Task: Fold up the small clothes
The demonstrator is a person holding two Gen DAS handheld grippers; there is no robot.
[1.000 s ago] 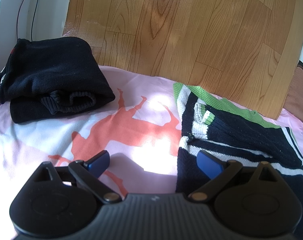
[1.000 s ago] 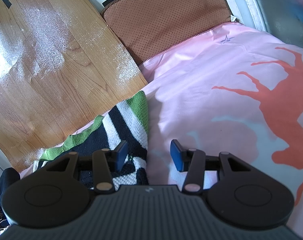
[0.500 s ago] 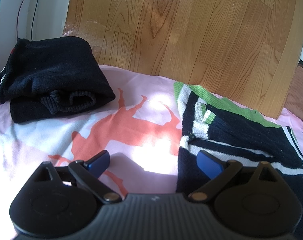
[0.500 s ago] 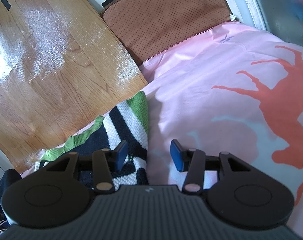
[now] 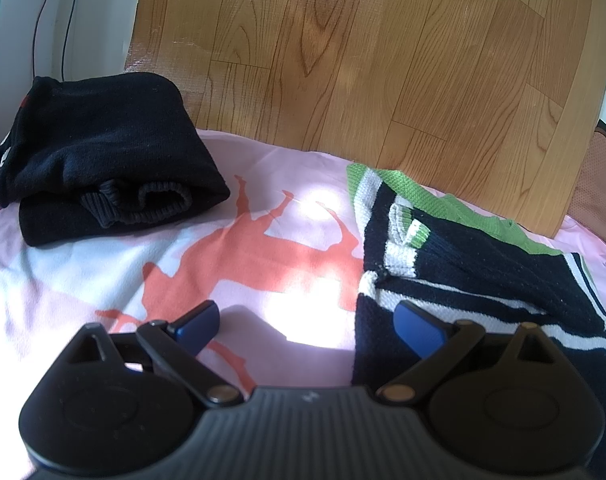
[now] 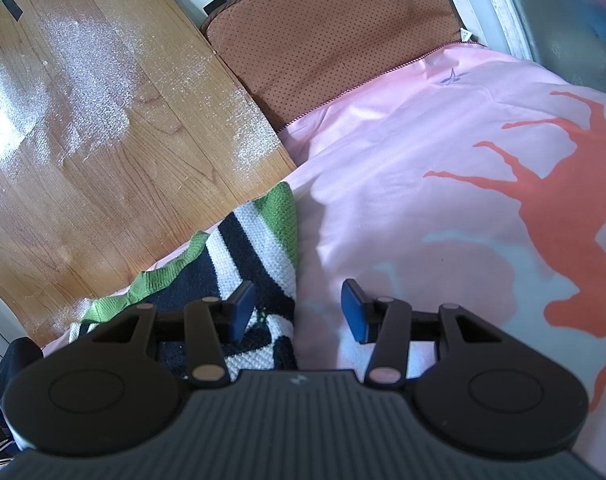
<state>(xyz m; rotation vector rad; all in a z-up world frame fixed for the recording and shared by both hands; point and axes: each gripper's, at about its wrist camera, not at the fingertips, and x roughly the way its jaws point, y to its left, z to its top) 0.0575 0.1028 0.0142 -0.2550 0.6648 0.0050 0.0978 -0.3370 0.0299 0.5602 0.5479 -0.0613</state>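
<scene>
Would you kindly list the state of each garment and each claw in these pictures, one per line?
striped sweater: partly folded, sleeve laid across its body, lying on the pink bedsheet.
black garment: folded into a bundle, resting apart from the sweater.
left claw: open, empty, its right finger over the sweater's edge.
right claw: open, empty, its left finger over the sweater's edge.

Both the left gripper and right gripper are showing black round bodies, ridged middles, blue finger pads and shiny screws.
</scene>
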